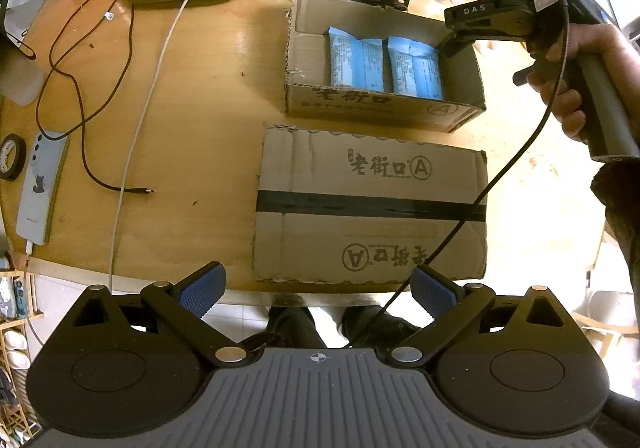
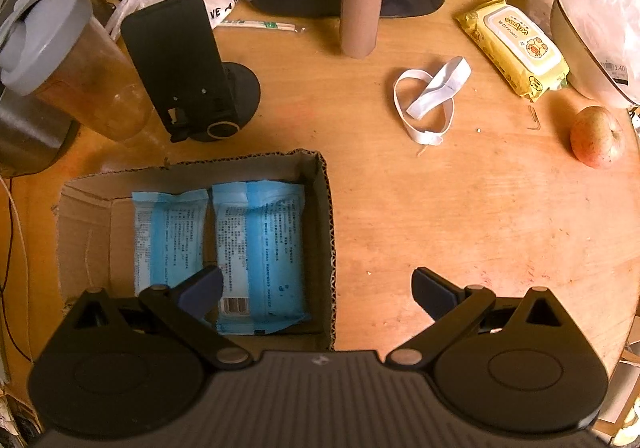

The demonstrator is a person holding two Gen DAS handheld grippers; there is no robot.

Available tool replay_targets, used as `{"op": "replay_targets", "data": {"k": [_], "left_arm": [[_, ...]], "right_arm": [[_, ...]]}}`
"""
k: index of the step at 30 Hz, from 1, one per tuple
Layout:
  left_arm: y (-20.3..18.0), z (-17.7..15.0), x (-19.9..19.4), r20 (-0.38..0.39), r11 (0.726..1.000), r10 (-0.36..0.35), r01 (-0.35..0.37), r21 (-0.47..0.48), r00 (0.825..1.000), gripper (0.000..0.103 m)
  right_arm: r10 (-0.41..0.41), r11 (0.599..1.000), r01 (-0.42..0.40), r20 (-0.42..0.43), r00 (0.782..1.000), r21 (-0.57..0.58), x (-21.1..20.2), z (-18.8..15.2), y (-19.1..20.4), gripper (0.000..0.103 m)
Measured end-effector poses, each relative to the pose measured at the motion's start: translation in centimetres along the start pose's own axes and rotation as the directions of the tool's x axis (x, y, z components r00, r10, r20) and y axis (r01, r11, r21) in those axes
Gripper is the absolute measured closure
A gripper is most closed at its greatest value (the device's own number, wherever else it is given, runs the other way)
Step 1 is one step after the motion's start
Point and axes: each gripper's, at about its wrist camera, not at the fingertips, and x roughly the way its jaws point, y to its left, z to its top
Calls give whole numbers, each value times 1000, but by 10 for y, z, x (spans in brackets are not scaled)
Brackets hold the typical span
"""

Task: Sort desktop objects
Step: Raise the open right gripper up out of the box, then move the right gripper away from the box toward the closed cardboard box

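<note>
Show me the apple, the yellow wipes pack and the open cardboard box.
apple (image 2: pixel 597 136), right wrist view, middle of its skin
yellow wipes pack (image 2: pixel 514 44), right wrist view, lid label
open cardboard box (image 2: pixel 329 232), right wrist view, right wall

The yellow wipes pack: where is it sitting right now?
In the right wrist view the yellow wipes pack lies flat at the table's far right, beyond the white elastic band and the apple.

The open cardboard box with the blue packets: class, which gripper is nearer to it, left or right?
Right. The right gripper hangs over the open cardboard box's right wall, above the blue packets. The left gripper sits back at the table edge, with the taped box between.
</note>
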Motion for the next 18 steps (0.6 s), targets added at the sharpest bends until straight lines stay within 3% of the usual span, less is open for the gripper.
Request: {"op": "replay_targets", "data": {"k": [18], "left_arm": [[1,3,4,-8,1000,0,0,-3,1000,2]], "right_arm": [[-1,1000,1,-4,1000,22,1,3,-4,0]]}}
